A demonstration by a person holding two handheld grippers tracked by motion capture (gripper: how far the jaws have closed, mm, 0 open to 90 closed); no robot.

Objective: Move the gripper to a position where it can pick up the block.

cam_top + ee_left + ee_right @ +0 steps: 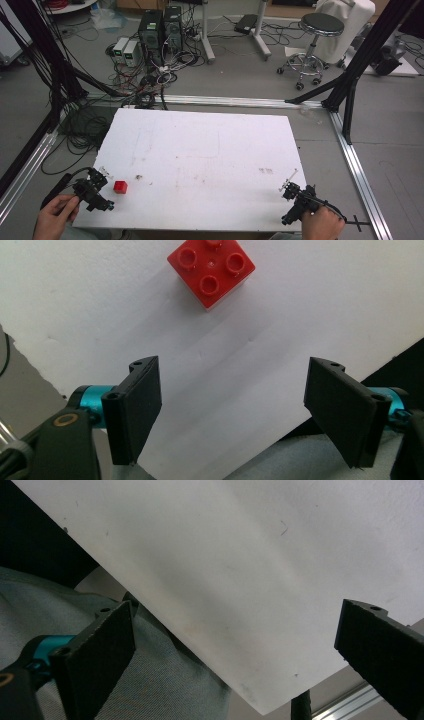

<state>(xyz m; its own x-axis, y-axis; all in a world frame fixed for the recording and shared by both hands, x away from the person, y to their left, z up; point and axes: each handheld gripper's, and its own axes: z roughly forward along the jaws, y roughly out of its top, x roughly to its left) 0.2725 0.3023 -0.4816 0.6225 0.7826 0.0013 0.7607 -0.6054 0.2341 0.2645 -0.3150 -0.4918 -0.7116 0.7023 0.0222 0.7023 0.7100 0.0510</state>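
A small red brick (120, 187) with four studs lies on the white table (210, 150) near its front left corner. In the left gripper view the brick (211, 272) sits just ahead of the jaws, apart from them. My left gripper (102, 191) (235, 375), held in a hand, stands open a little to the left of the brick with nothing between its fingers. At the front right corner my right gripper (294, 202) (237, 615) is open too, over the bare tabletop and its edge.
Both grippers hang at the table's front edge (200, 650), with grey clothing (165, 680) below it. Beyond the table are floor cables, computer towers (160, 30), a stool (315, 30) and black frame struts (350, 80) with aluminium rails.
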